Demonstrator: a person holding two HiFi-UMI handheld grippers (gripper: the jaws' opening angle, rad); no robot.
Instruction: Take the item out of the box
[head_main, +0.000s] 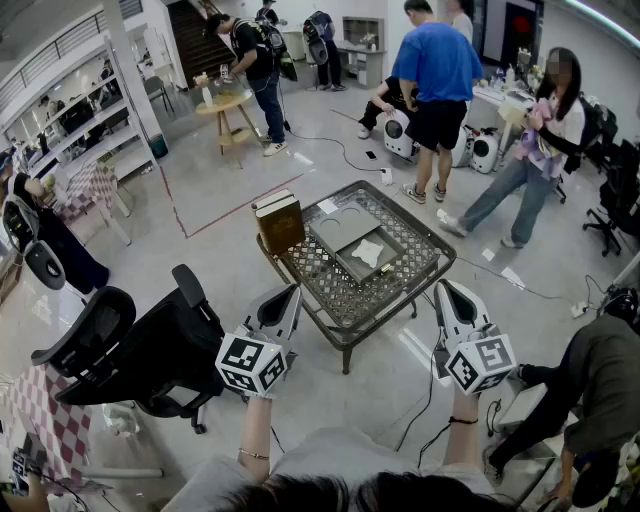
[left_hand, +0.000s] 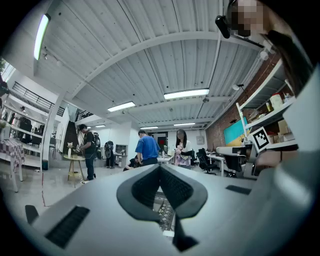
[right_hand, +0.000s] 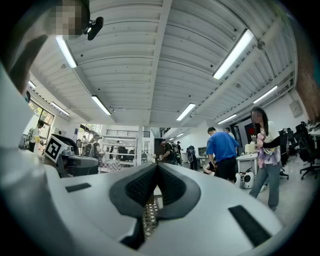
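On a black lattice metal table (head_main: 330, 292) lies a flat grey open box (head_main: 385, 262) with a white item (head_main: 368, 252) in it. A grey lid (head_main: 338, 228) lies just behind it. A brown box (head_main: 280, 222) stands upright at the table's left corner. My left gripper (head_main: 290, 292) hovers off the table's front left edge, shut and empty. Off the front right edge my right gripper (head_main: 446, 288) is held, also shut with nothing in it. In the left gripper view the left gripper (left_hand: 160, 168) points at the room, jaws together; in the right gripper view the right gripper (right_hand: 157, 168) does the same.
A black office chair (head_main: 140, 350) stands close at the left. A person in a blue shirt (head_main: 437, 70) and another person (head_main: 540, 140) are beyond the table. Someone crouches at the lower right (head_main: 590, 380). Cables run over the floor.
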